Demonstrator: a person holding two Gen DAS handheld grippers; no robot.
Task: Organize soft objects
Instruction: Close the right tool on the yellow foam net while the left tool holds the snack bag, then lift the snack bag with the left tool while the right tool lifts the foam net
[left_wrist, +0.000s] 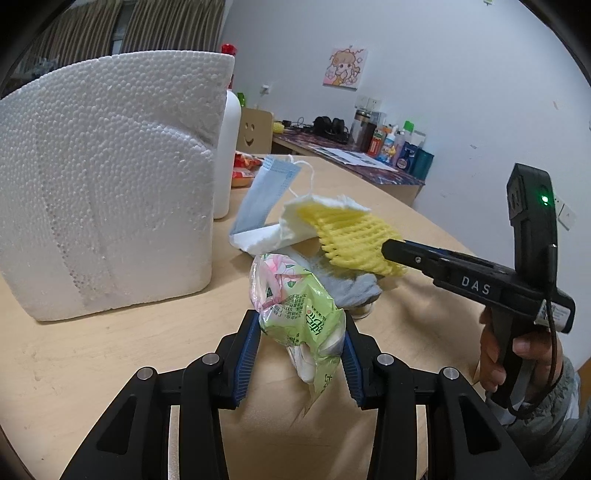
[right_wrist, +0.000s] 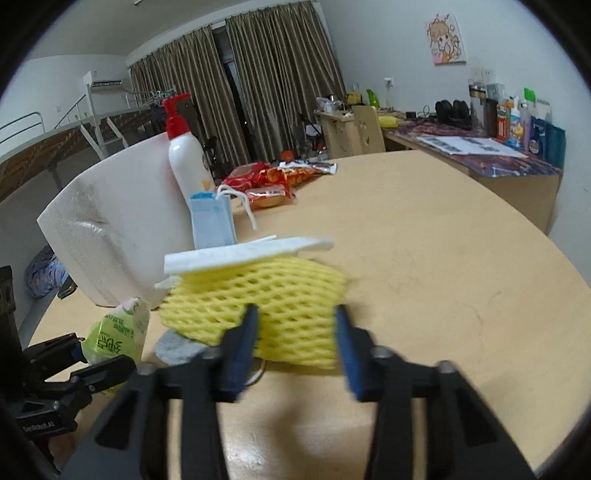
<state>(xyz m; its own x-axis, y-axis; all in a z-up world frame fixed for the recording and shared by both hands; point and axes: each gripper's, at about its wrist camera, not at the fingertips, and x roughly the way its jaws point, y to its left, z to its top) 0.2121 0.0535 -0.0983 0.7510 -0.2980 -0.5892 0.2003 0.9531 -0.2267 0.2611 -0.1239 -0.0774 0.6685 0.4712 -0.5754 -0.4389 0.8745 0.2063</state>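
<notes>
My left gripper (left_wrist: 300, 328) is shut on a green tissue pack (left_wrist: 295, 306), held just above the round wooden table (left_wrist: 110, 362). My right gripper (right_wrist: 295, 325) is around the near edge of a yellow foam net (right_wrist: 266, 306); its jaws stand apart and I cannot tell if they press it. The net (left_wrist: 354, 236) is raised with a white foam sheet (right_wrist: 243, 253) on top. A grey sock (left_wrist: 343, 284) lies under it. Blue face masks (left_wrist: 266, 192) lean behind the pile. The tissue pack also shows at the left of the right wrist view (right_wrist: 114, 332).
A tall white styrofoam block (left_wrist: 107, 184) stands left of the pile, with a white pump bottle (right_wrist: 186, 158) behind it. Red snack packets (right_wrist: 273, 181) lie further back. A desk with bottles (right_wrist: 517, 125) lines the far wall.
</notes>
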